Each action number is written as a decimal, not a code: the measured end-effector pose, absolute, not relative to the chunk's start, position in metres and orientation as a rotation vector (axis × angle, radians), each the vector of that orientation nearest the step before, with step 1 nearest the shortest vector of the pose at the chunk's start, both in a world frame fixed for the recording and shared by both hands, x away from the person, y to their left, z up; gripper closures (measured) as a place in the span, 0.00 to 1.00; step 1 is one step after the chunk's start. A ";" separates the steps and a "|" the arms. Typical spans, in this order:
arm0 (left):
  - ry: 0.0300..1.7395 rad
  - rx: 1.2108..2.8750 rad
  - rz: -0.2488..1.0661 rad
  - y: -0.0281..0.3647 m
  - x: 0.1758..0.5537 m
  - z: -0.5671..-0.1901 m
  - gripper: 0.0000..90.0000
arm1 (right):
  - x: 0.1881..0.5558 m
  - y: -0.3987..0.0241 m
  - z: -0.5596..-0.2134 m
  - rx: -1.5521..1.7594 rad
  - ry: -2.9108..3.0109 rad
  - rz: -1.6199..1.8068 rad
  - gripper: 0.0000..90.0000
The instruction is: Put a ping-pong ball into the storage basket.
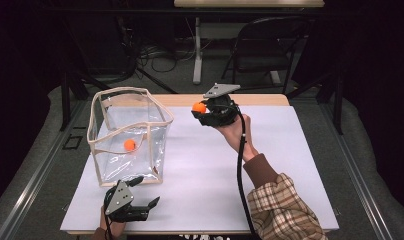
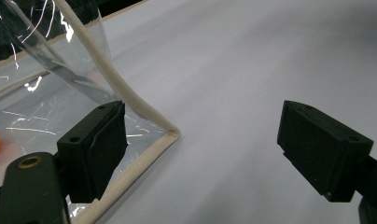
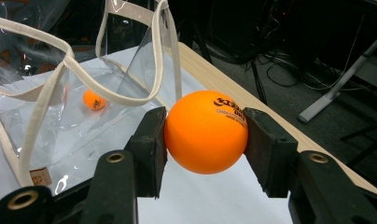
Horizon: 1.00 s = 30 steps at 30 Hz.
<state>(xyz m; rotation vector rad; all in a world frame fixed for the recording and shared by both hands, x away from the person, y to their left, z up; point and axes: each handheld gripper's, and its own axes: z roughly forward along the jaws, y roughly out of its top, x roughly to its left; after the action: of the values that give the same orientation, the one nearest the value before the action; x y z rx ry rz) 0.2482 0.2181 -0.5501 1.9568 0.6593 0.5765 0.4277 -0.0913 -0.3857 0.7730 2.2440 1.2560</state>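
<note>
Right fingers: the right gripper (image 3: 205, 135) was seen closed on an orange ball (image 3: 206, 131), one black finger (image 3: 149, 149) pressed on each side of it.
Held ball: it was carried clear of the table (image 1: 270, 150), above the far middle of the white sheet; black print was noted on its upper face in the right gripper view.
Right gripper, high view: the gripper (image 1: 202, 111) was held up by the person's right hand (image 1: 235, 131), fingers turned toward the bag; the ball (image 1: 199, 107) showed at its left tip.
Left fingers: the left gripper (image 2: 200, 140) was recorded wide apart, nothing between the fingers (image 2: 95, 149).
Left finger contact: one finger lay just beside the cream-trimmed near corner of the clear bag (image 2: 130, 100); touching or not could not be told.
Left gripper, high view: it (image 1: 145, 192) was set low at the near left of the table, just in front of the bag.
Clear bag: the bag (image 1: 162, 117) stood upright and open-topped on the left of the table, well apart from the right gripper.
Second ball: another orange ball (image 1: 129, 145) lay on the bag's floor; it was also noted in the right gripper view (image 3: 94, 100).
Sleeve: a plaid sleeve (image 1: 285, 207) entered at the lower right.
</note>
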 end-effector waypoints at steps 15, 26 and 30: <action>0.660 1.954 0.574 0.218 0.248 -0.550 0.18 | 0.428 -0.082 -0.381 0.746 2.248 1.252 0.57; 0.657 1.956 0.575 0.218 0.248 -0.550 0.18 | 0.429 -0.077 -0.379 0.743 2.243 1.258 0.57; 0.654 1.959 0.572 0.217 0.248 -0.550 0.18 | 0.430 -0.074 -0.378 0.735 2.244 1.260 0.57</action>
<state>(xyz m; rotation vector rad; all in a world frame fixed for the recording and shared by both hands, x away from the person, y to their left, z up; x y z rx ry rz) 0.2485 0.2173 -0.5504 1.9585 0.6542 0.5724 0.4295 -0.0739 -0.3777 0.7346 2.2445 1.2596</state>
